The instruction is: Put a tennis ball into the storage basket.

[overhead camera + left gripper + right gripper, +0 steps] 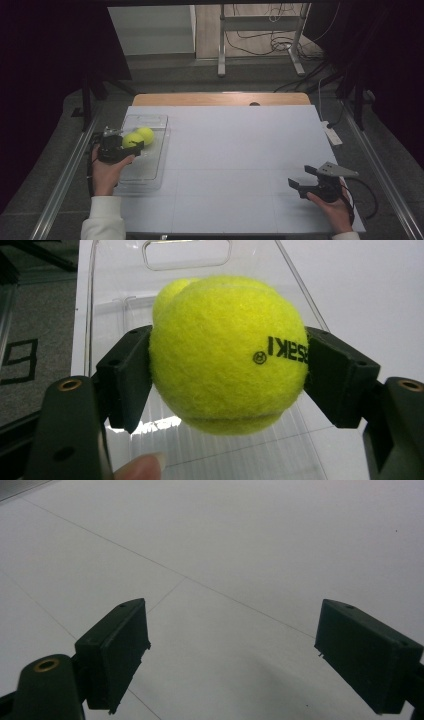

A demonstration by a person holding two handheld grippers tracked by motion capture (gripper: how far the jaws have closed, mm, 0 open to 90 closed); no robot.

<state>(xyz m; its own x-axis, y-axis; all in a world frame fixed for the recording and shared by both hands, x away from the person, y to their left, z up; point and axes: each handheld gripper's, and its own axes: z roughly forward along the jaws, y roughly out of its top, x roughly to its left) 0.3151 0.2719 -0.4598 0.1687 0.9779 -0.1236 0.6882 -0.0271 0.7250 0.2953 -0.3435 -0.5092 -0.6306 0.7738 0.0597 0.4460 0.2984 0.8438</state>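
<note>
Jaws of the left gripper [227, 370] clamp one tennis ball [227, 352] over the clear tray [150, 165]; a second ball [146, 134] sits mostly hidden behind it (two balls in all). Right gripper [227, 655] rests spread wide and empty above the white table [240, 150], its hand [336, 212] low at the near edge.
</note>
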